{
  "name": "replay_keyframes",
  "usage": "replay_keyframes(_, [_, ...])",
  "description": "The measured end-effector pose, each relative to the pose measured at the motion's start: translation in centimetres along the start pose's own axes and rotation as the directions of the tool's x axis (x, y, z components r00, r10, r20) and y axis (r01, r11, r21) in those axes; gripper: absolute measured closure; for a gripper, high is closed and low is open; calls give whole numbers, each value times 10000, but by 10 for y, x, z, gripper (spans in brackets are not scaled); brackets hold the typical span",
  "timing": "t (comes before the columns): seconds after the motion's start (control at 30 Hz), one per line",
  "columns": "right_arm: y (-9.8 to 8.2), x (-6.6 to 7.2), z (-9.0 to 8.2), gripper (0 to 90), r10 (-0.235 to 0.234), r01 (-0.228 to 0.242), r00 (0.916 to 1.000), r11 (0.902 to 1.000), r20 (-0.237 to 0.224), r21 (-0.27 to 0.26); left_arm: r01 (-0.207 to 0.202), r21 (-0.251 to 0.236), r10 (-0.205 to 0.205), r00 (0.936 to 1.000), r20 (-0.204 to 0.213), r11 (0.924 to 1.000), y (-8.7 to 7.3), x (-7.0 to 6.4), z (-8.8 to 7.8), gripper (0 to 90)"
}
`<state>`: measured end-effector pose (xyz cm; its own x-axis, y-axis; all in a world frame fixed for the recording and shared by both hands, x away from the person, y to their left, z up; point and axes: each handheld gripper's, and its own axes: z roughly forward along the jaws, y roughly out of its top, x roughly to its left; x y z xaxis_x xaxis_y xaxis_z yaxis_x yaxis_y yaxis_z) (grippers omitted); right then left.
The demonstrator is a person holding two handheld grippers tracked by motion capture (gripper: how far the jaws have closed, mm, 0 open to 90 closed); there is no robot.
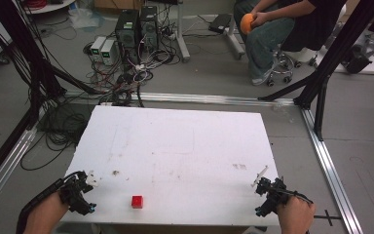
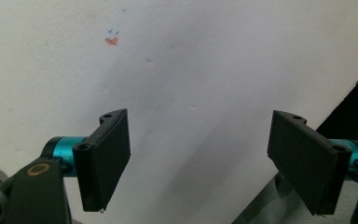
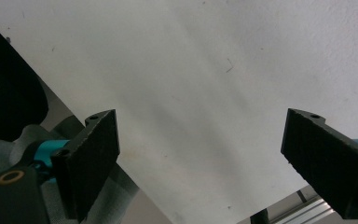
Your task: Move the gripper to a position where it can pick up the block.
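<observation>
Room abounds: we hold the left gripper at the near left corner of the white table, its jaws spread wide and gripping nothing, over bare board with a small orange mark. One red cube sits by the near edge, too compact to show a long axis. At the near right corner, our right gripper is likewise released, jaws wide.

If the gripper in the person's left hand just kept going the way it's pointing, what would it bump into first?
Probably only the white table. The left gripper has its jaws wide apart over bare tabletop, nothing between or ahead. The red cube lies off to its side, though depth is hard to judge.
</observation>
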<state>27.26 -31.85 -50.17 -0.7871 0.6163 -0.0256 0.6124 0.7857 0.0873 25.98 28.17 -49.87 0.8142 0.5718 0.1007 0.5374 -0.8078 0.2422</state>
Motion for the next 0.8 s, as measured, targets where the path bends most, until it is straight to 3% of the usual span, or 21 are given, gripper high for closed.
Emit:
replay_keyframes(0.47, [2,-1,0,107,-17,17,10000,10000,22,-95,-915,87,911,9952,357,9958,17,2,4,215])
replay_keyframes(0.8, [2,0,1,107,-81,80,9999,9999,-70,-74,-1832,-86,1833,9810,641,9830,40,-5,-1,215])
